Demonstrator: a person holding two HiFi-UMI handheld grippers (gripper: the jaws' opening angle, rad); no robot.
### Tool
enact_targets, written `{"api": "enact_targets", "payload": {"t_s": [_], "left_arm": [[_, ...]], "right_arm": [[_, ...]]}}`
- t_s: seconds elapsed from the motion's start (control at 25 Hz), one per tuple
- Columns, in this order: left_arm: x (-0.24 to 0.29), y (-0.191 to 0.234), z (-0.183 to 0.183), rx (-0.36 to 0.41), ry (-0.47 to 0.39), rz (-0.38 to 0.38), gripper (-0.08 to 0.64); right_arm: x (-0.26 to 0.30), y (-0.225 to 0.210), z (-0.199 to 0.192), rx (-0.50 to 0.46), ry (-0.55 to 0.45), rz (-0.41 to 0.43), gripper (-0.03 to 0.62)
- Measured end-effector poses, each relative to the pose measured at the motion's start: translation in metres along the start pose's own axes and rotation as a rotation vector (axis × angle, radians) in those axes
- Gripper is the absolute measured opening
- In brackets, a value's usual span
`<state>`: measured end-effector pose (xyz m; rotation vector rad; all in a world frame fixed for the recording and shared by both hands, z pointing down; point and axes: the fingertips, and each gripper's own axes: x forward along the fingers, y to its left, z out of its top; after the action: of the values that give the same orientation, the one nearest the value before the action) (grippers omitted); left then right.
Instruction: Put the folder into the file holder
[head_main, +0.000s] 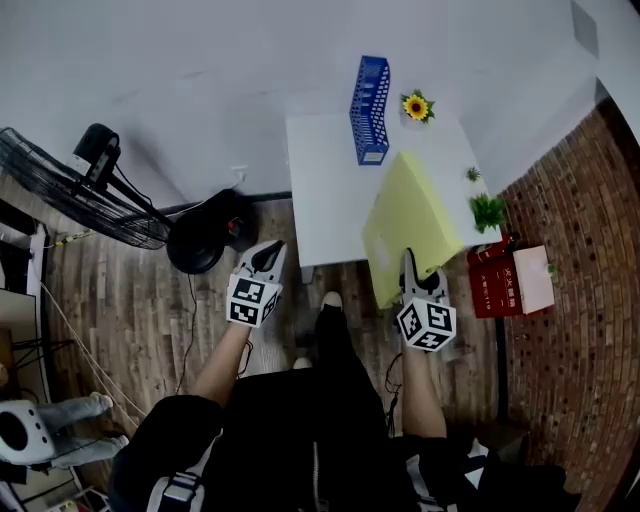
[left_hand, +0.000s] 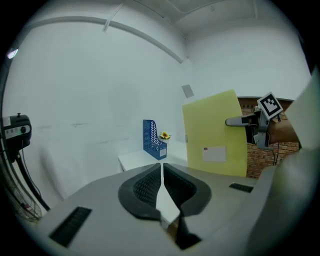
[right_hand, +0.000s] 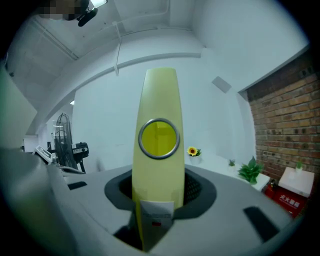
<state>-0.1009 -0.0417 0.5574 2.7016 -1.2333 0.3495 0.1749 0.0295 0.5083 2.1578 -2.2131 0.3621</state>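
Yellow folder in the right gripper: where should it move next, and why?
Probably forward over the white table toward the blue file holder: the right gripper grips the folder at the table's near edge, well short of the holder.

Left gripper (head_main: 268, 254) at left, jaws together, nothing between them, right gripper (head_main: 408, 266) at right, jaws clamped on yellow folder (head_main: 410, 210), both forearms stretched forward (marker cubes facing up).

Head view: fan (head_main: 95, 195) cut off at left edge; bench (head_main: 325, 190) front-right corner hidden behind folder (head_main: 410, 215). Right gripper view: file holder (head_main: 371, 110) blocked by folder spine; label print illegible, too sm.
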Motion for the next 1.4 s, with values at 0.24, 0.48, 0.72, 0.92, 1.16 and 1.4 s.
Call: {"api": "enact_targets", "payload": {"t_s": [0.24,0.48,0.72,0.92,1.16,1.4], "left_arm": [[0.074,0.032,0.025,-0.004,0.016,0.027,0.035],[0.146,0.071,0.053,-0.016,0.023,0.076,0.035],[0.192,0.090,0.071,-0.028,0.020,0.099,0.035],[0.213,0.105,0.073,-0.034,0.023,0.099,0.035],[0.232,0.116,0.085,-0.029,0.007,0.059,0.035],[0.243,0.124,0.091,-0.024,-0.004,0.027,0.035]], "right_arm": [[0.082,-0.032,0.024,-0.003,0.007,0.029,0.151],[0.164,-0.059,0.049,-0.018,0.014,0.071,0.151],[0.221,-0.076,0.068,-0.020,0.014,0.106,0.151],[0.240,-0.074,0.069,-0.030,0.021,0.116,0.150],[0.247,-0.071,0.069,-0.042,0.024,0.090,0.150],[0.244,-0.068,0.073,-0.053,0.012,0.063,0.150]]}}
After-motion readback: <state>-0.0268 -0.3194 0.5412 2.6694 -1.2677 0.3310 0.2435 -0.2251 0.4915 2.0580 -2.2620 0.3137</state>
